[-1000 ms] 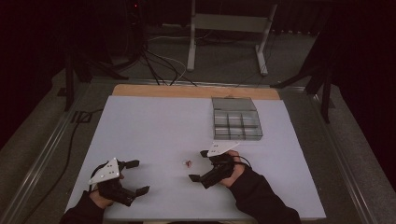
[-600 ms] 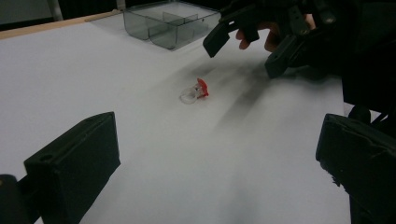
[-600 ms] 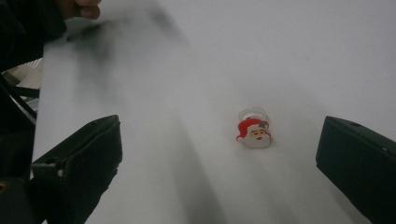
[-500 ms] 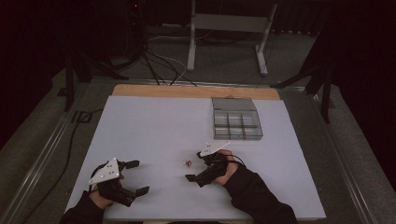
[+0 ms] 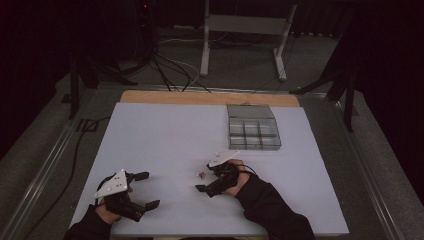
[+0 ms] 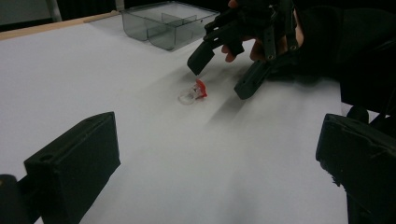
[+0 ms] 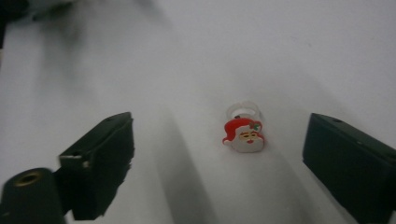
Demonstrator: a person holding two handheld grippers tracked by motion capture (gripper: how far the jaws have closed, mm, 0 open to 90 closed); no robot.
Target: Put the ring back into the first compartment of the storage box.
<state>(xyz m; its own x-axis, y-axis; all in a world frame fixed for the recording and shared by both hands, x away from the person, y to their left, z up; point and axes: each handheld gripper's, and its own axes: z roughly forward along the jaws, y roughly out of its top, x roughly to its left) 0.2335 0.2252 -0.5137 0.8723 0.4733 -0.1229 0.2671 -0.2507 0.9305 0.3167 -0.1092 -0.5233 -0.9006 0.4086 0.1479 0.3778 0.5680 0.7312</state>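
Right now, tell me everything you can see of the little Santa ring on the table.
The Santa ring is a small clear plastic-looking band topped by a flat Santa face with a red hat, white beard and a touch of green. It lies on the white table, face up in the right gripper view, band behind it. It sits between the open jaws of the right hand-held gripper; nothing touches it but the table.

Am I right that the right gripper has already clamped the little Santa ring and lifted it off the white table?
Not quite: the Santa ring lies untouched on the white table, between the right gripper's open jaws, which have just been closing, as the right gripper view shows.
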